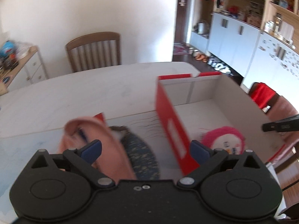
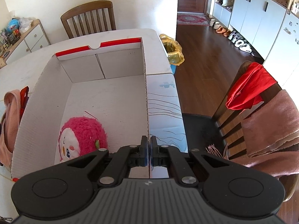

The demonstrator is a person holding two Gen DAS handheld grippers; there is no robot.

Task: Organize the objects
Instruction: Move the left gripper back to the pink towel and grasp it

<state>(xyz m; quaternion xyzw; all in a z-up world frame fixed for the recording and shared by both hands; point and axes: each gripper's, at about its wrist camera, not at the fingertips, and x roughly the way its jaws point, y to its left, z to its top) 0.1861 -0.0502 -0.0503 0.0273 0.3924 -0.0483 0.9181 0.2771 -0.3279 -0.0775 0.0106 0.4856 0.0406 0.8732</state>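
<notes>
Left gripper (image 1: pixel 145 149) open; blurred clothes (image 1: pixel 104 141) below.

The left gripper (image 1: pixel 145 148) is matte black plastic: two round housings at seven and five o'clock, angled link arms with silver pivot pins, two small screws at centre, and dark blue fingers (image 1: pixel 92 148). The right gripper (image 2: pixel 149 153) matches, with blue-edged black fingers (image 2: pixel 143 149), a ribbed grey top plate and a small pale mark at twelve o'clock on it.

Red-and-white box (image 2: pixel 104 69), pink plush toy (image 2: pixel 84 132), peach cloth (image 1: pixel 104 141), seemingly dark-blue speckled fabric (image 1: pixel 142 158).
</notes>
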